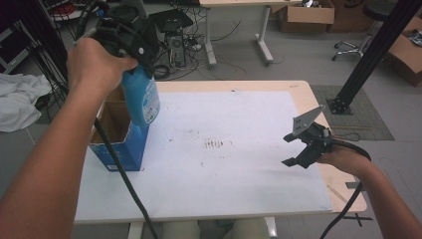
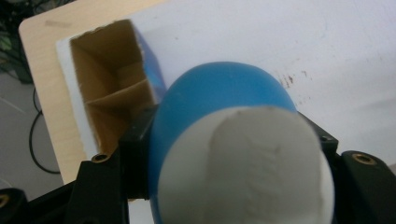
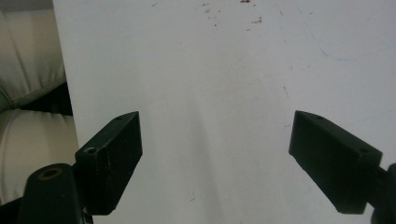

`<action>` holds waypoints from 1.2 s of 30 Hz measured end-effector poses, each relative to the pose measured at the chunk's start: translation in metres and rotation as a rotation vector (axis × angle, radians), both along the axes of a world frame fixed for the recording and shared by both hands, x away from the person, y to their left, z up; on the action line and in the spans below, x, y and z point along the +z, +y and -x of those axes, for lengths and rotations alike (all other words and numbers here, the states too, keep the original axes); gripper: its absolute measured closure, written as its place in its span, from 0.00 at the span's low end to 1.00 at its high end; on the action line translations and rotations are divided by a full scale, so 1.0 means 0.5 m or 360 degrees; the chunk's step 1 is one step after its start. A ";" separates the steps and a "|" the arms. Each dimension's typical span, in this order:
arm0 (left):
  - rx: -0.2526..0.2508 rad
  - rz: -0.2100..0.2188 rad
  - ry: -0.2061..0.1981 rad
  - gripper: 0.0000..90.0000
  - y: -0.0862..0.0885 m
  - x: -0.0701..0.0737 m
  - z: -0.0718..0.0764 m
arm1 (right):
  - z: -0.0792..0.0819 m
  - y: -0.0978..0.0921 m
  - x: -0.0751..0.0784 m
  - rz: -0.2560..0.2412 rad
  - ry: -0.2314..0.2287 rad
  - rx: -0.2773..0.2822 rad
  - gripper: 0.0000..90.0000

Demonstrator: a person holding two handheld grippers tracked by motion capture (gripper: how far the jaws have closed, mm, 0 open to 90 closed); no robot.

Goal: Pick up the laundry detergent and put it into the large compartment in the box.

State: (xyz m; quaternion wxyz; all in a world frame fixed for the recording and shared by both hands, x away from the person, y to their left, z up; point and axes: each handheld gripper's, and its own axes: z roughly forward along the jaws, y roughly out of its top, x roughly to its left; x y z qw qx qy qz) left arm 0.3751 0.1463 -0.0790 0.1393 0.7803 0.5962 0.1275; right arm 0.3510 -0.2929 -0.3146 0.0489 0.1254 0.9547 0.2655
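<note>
Left gripper (image 1: 133, 42) clamped on blue bottle (image 1: 142, 97) w/ white cap (image 2: 245, 168), held upright above open cardboard box (image 1: 115, 130) at table's (image 1: 303, 94) left edge, btm just over box's right wall. Right gripper (image 1: 300, 149) released, jaws wide apart, low over white mat (image 1: 234, 149) nr right edge. Mat's middle bare betw. them.

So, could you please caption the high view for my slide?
Left gripper holds a blue bottle above an open blue box; right gripper hovers open.
</note>
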 end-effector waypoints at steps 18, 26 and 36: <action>0.0396 0.0011 -0.0081 0.42 0.138 -0.026 -0.011 | -0.001 -0.014 -0.006 -0.0009 -0.0004 -0.0026 0.19; 0.0430 -0.0005 -0.0089 0.42 0.167 -0.058 -0.022 | -0.011 -0.015 -0.018 0.0006 0.0018 -0.0022 0.19; 0.0432 0.0001 -0.0049 0.42 0.181 -0.137 -0.041 | -0.014 -0.014 -0.022 0.0002 0.0030 -0.0031 0.19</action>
